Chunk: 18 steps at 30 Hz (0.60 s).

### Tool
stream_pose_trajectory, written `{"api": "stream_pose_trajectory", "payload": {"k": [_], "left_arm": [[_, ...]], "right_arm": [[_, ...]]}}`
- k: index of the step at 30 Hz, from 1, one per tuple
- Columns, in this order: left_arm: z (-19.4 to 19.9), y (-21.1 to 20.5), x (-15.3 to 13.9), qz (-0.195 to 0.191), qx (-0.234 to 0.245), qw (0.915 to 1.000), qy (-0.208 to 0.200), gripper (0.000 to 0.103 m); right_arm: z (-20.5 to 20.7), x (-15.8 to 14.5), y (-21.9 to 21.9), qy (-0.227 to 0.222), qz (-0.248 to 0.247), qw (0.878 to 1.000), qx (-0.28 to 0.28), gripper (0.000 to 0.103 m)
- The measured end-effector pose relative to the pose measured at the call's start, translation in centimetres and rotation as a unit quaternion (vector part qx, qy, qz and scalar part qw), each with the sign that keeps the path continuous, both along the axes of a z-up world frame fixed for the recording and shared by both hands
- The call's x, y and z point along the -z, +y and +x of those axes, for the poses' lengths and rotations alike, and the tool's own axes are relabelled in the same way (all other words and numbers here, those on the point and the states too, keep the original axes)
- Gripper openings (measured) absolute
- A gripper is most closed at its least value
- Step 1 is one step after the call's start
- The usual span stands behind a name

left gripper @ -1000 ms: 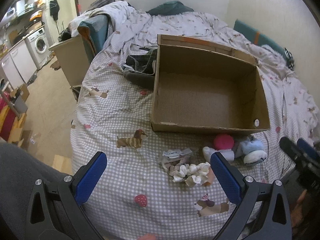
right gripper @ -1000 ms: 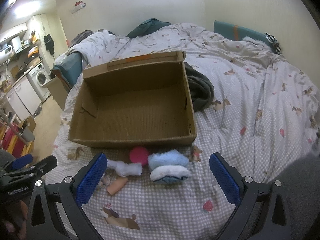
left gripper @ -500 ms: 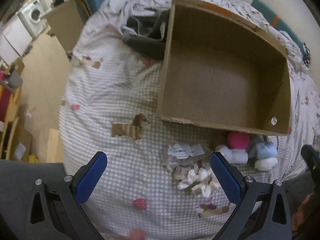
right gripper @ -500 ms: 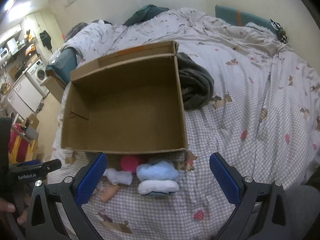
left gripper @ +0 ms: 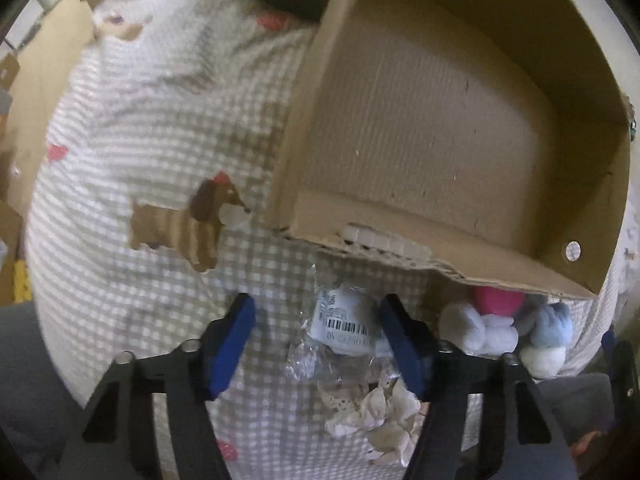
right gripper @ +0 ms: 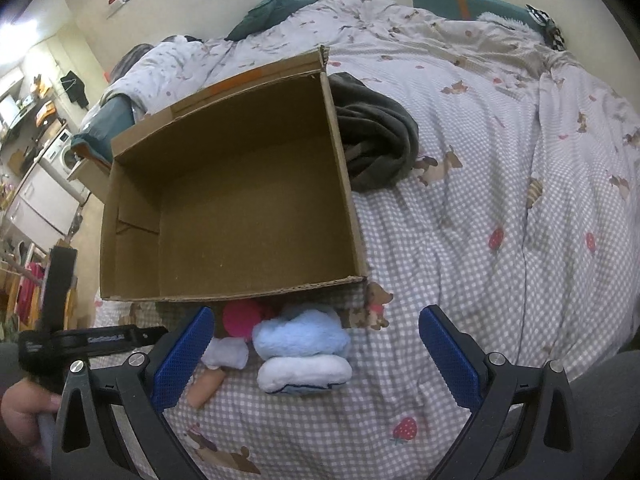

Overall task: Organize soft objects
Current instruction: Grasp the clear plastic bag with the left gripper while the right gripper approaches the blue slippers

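Observation:
An open cardboard box (left gripper: 472, 252) (right gripper: 120, 240) lies empty on the checked bedspread. Soft things lie in front of it: a clear bag with a white barcode label (left gripper: 344, 326), a crumpled cream lace piece (left gripper: 380, 412), a white sock (left gripper: 476, 328) (right gripper: 226, 354), a pink ball (left gripper: 498, 300) (right gripper: 240, 318), and a blue and white plush (left gripper: 550, 326) (right gripper: 300, 340). My left gripper (left gripper: 318, 340) is open, its fingers either side of the bag, close above it. My right gripper (right gripper: 316, 352) is open around the plush, which lies between its fingers.
A dark grey garment (right gripper: 372, 140) lies bunched right of the box. A peach-coloured tube (right gripper: 206, 386) lies by the right gripper's left finger. The bed's edge drops to the floor on the left (left gripper: 36, 80). A rumpled duvet (right gripper: 400, 24) covers the far bed.
Both grippers have come down and forward toward the soft things. The left one now straddles the labelled bag and its jaws have narrowed. The right one has closed in on the plush.

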<state>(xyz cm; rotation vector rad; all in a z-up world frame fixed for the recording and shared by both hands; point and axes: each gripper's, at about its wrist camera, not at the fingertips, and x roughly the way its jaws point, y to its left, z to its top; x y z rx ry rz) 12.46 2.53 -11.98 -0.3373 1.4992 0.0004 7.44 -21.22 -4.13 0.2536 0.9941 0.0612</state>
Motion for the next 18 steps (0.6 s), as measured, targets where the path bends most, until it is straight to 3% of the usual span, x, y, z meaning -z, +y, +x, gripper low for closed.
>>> {"api": "stream_pose_trajectory", "payload": {"k": [3, 6, 9, 18], "left_arm": [[0.3, -0.7, 0.1, 0.003, 0.018, 0.9998, -0.008, 0.054], [0.4, -1.7, 0.4, 0.002, 0.039, 0.9991, -0.018, 0.034], [0.4, -2.2, 0.4, 0.003, 0.052, 0.9983, -0.027, 0.022], [-0.6, -0.5, -3.9, 0.005, 0.029, 0.9929, -0.116, 0.021]], "right_arm": [[0.3, 0.2, 0.0, -0.003, -0.004, 1.0, -0.003, 0.103], [0.5, 0.4, 0.2, 0.0, -0.003, 1.0, -0.004, 0.103], [0.5, 0.5, 0.2, 0.003, -0.002, 1.0, -0.004, 0.103], [0.3, 0.5, -0.2, 0.0, 0.002, 1.0, 0.002, 0.103]]}}
